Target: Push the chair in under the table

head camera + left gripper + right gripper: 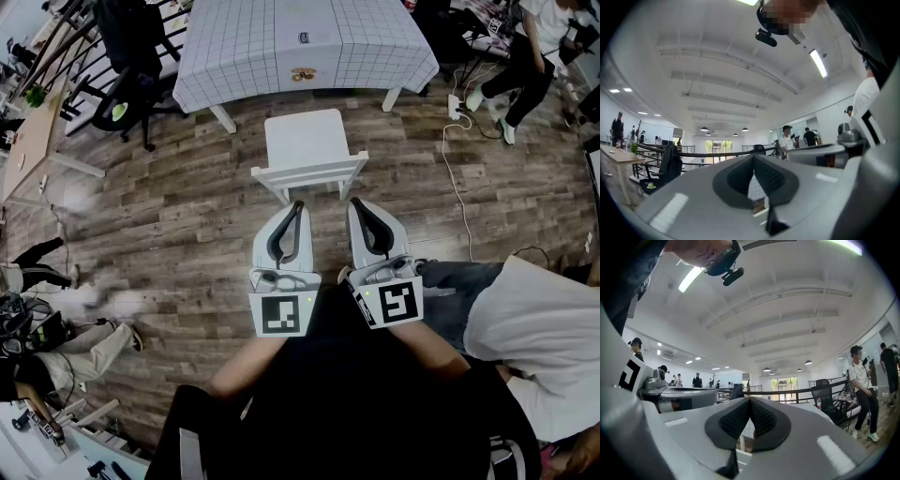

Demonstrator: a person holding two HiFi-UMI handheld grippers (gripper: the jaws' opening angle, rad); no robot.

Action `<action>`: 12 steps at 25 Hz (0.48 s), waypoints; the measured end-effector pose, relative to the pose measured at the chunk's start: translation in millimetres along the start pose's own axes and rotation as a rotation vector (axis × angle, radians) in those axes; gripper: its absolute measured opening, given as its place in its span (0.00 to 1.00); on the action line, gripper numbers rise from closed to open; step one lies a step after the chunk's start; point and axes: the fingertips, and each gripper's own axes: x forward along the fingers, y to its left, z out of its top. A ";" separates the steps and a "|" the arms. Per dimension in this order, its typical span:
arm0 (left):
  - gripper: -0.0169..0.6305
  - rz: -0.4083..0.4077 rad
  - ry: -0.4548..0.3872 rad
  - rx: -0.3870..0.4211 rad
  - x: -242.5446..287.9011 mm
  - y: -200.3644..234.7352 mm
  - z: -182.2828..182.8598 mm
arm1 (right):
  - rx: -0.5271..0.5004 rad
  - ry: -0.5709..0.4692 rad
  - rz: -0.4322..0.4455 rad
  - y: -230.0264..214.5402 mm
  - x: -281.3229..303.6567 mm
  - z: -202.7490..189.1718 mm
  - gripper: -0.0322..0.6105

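Observation:
A white wooden chair (305,142) stands on the wood floor just in front of the table (244,47) with the white checked cloth, its backrest rail (309,172) toward me. My left gripper (298,203) and right gripper (355,201) are held side by side, both shut and empty, their tips just behind the backrest rail. Whether they touch it I cannot tell. In the left gripper view the left gripper (753,159) shows its black pads meeting, with a strip of the checked cloth below. The right gripper (749,401) looks the same in its own view.
A black office chair (131,66) stands left of the table beside dark railings. A white cable (455,159) runs over the floor at the right. People stand at the far right (525,56) and sit at the lower left (56,347). A wooden desk (28,141) is at the left.

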 end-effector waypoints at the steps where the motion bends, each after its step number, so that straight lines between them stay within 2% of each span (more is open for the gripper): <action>1: 0.04 0.002 -0.003 0.004 -0.9 -3.0 1.2 | 0.008 -0.003 0.006 -2.1 -3.1 -0.3 0.05; 7: 0.04 0.070 0.005 0.001 -4.3 -1.3 -8.3 | 0.024 -0.007 0.047 -13.1 -11.5 -8.5 0.05; 12: 0.04 0.159 -0.038 0.056 -2.4 16.7 -5.2 | 0.046 -0.014 0.040 -40.5 -12.6 -13.7 0.05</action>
